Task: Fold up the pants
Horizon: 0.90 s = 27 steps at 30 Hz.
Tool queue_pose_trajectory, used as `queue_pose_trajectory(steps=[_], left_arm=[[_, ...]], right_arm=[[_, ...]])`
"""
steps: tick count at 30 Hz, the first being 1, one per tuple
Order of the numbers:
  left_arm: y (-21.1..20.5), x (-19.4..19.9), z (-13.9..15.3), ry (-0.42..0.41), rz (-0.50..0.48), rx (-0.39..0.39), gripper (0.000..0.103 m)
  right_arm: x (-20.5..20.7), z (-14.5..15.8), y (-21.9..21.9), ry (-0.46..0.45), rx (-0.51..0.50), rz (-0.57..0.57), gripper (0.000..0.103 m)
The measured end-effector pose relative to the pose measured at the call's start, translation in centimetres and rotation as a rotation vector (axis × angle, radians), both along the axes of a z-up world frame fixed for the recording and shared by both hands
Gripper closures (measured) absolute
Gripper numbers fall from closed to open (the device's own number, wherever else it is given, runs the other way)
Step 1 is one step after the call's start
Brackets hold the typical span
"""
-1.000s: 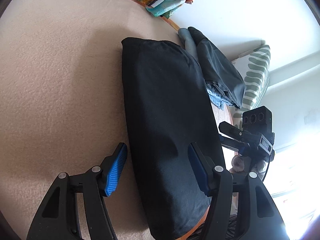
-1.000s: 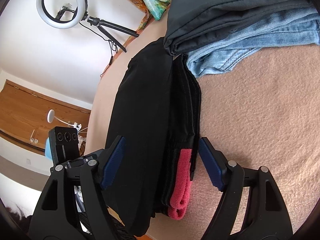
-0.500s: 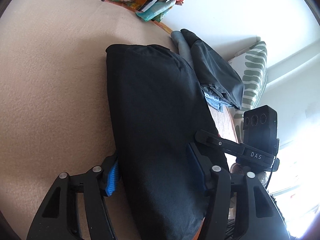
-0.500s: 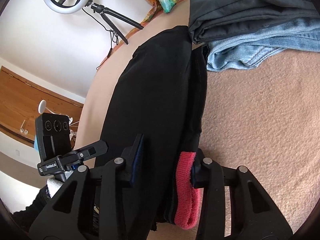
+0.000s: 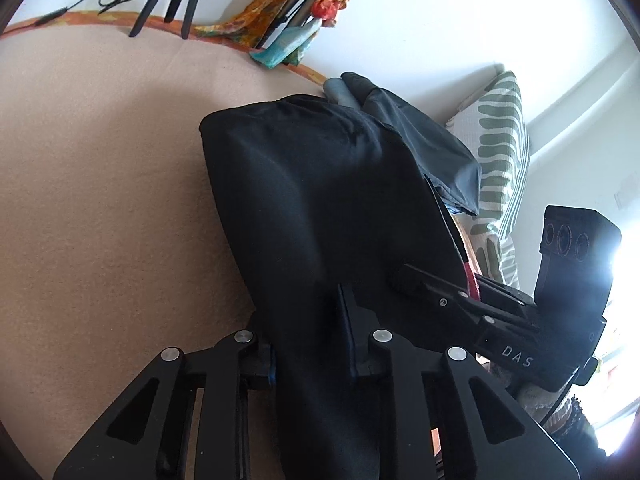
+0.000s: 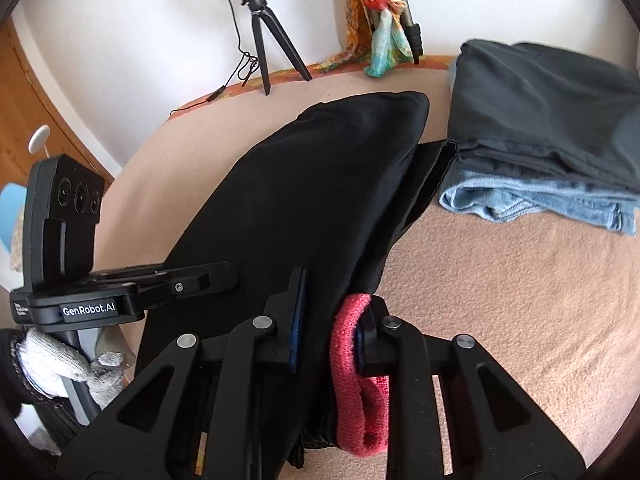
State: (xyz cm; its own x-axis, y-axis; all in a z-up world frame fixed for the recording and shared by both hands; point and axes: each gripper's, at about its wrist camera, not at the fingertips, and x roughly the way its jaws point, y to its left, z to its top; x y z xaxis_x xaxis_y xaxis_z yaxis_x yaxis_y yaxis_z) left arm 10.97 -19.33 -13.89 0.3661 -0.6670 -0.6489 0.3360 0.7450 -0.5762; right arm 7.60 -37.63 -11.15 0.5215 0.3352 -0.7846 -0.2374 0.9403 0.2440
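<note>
Folded black pants (image 5: 320,200) lie lengthwise on the beige blanket (image 5: 100,160), their near end lifted. My left gripper (image 5: 308,332) is closing, its pads pressed on the near left edge of the black cloth. My right gripper (image 6: 332,312) is closing too, clamped on the near right edge of the pants (image 6: 300,200), where a red waistband (image 6: 356,380) bulges against its right finger. Each gripper shows in the other's view: the right one (image 5: 440,300) beside the cloth, the left one (image 6: 192,280) reaching in from the left.
A stack of folded dark grey pants (image 6: 540,112) over blue jeans (image 6: 540,200) sits at the far right, touching the black pants. A striped pillow (image 5: 500,152) lies beyond. A tripod (image 6: 260,40) and a colourful scarf (image 6: 380,20) stand at the far edge.
Both grippers went from wide open around the near end of the pants to clamped on it. The right gripper rolled and rose, and the near end lifted off the blanket.
</note>
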Motion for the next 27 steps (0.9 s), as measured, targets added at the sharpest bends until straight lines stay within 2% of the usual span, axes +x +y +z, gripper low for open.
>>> queue_pose_trajectory(steps=[3, 8, 19, 27], left_arm=[[-0.6, -0.6, 1.0, -0.061, -0.025, 0.029, 0.084], [-1.0, -1.1, 2.1, -0.122, -0.038, 0.045, 0.086], [-2.4, -2.6, 6.3, -0.314, -0.072, 0.067, 0.087], [-5.2, -1.6, 8.3, -0.346, -0.085, 0.037, 0.087]], right_arm=[[-0.3, 0.7, 0.4, -0.023, -0.001, -0.003, 0.083], [-1.1, 1.9, 1.2, -0.079, -0.062, 0.007, 0.084], [-3.3, 7.0, 1.0, -0.226, -0.130, -0.020, 0.084], [-3.4, 9.4, -0.9, -0.287, -0.163, -0.064, 0.084]])
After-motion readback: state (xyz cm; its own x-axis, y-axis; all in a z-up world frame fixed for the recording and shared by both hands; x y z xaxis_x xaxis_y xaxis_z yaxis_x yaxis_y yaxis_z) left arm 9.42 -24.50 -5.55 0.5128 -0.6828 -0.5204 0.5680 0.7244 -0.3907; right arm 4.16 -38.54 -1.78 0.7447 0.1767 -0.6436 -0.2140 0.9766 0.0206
